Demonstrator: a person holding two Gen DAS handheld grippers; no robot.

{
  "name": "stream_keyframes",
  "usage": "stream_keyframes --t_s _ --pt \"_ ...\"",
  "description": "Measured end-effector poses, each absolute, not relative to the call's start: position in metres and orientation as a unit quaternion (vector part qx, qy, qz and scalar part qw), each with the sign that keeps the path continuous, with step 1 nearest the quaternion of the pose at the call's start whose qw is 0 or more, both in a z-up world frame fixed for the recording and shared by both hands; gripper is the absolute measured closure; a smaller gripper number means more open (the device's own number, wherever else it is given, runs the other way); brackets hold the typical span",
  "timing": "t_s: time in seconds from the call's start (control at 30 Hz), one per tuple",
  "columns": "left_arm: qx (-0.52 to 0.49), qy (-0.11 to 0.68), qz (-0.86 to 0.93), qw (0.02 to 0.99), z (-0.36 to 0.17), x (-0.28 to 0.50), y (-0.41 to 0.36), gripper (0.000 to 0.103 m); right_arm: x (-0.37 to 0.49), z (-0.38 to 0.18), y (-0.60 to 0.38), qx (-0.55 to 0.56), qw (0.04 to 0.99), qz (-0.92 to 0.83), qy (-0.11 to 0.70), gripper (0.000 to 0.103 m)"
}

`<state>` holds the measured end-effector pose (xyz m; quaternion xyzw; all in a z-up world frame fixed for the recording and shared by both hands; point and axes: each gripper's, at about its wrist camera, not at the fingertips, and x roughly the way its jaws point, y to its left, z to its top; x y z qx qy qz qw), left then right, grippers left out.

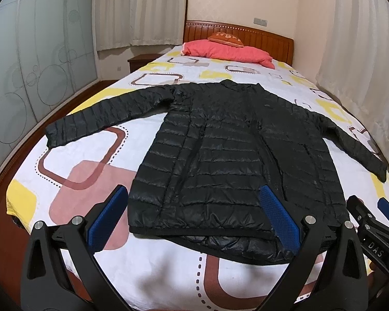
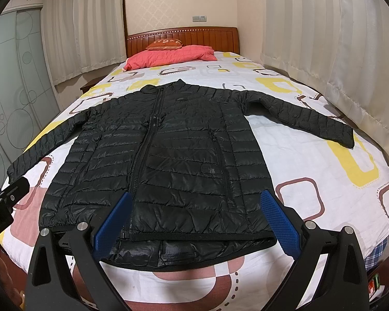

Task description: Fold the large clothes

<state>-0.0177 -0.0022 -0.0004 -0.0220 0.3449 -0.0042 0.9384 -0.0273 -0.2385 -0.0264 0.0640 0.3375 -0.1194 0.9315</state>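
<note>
Black quilted jacket (image 2: 168, 160) lies flat, front up and zipped, across the middle of the bed (image 2: 311, 171), sleeves spread left and right, hem at the near edge. Left gripper (image 1: 194, 223) and right gripper (image 2: 194, 223) hover above the hem, fingers wide, holding nothing. Red quilt (image 2: 168, 54) at the far end.

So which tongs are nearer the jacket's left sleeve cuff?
Left. The left tongs hang open by the hem nearer that cuff; the right tongs are open further right over the jacket.

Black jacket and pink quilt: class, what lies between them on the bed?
Only bare patterned bedsheet separates the black jacket from the pink quilt, clearest in the right wrist view.
</note>
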Motion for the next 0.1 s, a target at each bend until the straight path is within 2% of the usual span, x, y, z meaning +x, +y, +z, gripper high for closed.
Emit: stream_keyframes --t_s 0.1 --pt "-0.022 0.347 -0.005 0.938 -0.0004 -0.0171 -0.0027 0.002 -0.0281 -0.0267 -0.2339 0.064 0.931 -0.120 0.338 0.005"
